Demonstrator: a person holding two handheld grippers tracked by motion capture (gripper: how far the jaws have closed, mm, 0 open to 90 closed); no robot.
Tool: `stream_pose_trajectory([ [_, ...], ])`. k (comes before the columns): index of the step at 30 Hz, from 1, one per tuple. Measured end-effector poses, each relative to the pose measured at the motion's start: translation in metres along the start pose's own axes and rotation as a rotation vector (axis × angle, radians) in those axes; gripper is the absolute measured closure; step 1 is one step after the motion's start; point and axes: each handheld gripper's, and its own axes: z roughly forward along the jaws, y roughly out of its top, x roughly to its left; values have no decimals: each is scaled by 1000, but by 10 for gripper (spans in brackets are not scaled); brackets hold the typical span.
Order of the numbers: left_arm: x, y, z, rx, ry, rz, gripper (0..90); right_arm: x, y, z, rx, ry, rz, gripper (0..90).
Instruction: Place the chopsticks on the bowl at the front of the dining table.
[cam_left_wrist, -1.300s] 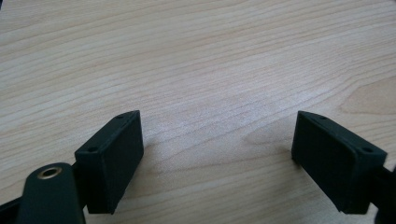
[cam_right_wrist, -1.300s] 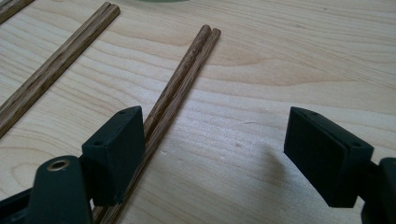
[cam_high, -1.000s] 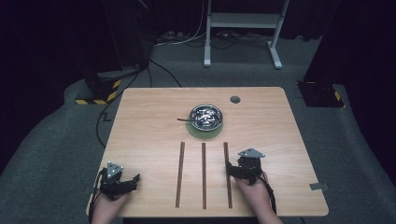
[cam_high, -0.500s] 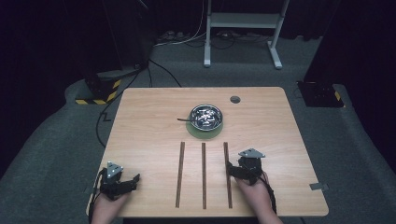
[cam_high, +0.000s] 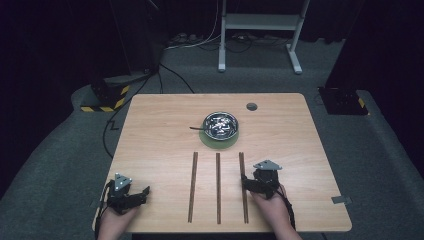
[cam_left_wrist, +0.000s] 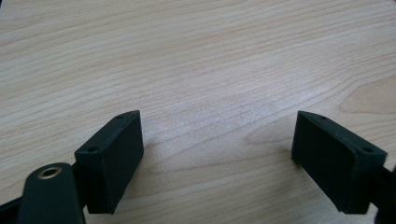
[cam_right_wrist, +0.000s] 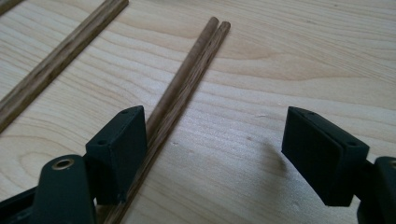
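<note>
Three dark wooden sticks lie side by side on the table: left (cam_high: 193, 185), middle (cam_high: 218, 185) and right (cam_high: 242, 165). My right gripper (cam_high: 256, 179) rests at the near half of the right stick. In the right gripper view that stick is a pair of chopsticks (cam_right_wrist: 187, 84) running along the inner face of the left jaw. The right gripper (cam_right_wrist: 215, 154) is open, with bare wood in the rest of the gap. My left gripper (cam_high: 136, 194) sits at the near left corner, and in the left gripper view it stands open (cam_left_wrist: 217, 158) over bare wood.
A metal bowl (cam_high: 220, 125) with pale contents stands on a green mat (cam_high: 220, 143) beyond the sticks, with a thin dark handle (cam_high: 196, 128) poking out to its left. A round hole (cam_high: 251, 106) marks the far right of the table. Another stick (cam_right_wrist: 60, 56) lies further left.
</note>
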Motion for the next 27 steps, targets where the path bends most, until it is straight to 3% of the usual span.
stream_pose_trajectory([
  [16, 0, 0, 0, 0, -1, 0, 168, -13, -3, -4, 17, -23, 23, 267],
  [27, 0, 0, 0, 0, -1, 1, 168, -12, -6, -8, 19, 37, -8, 501],
])
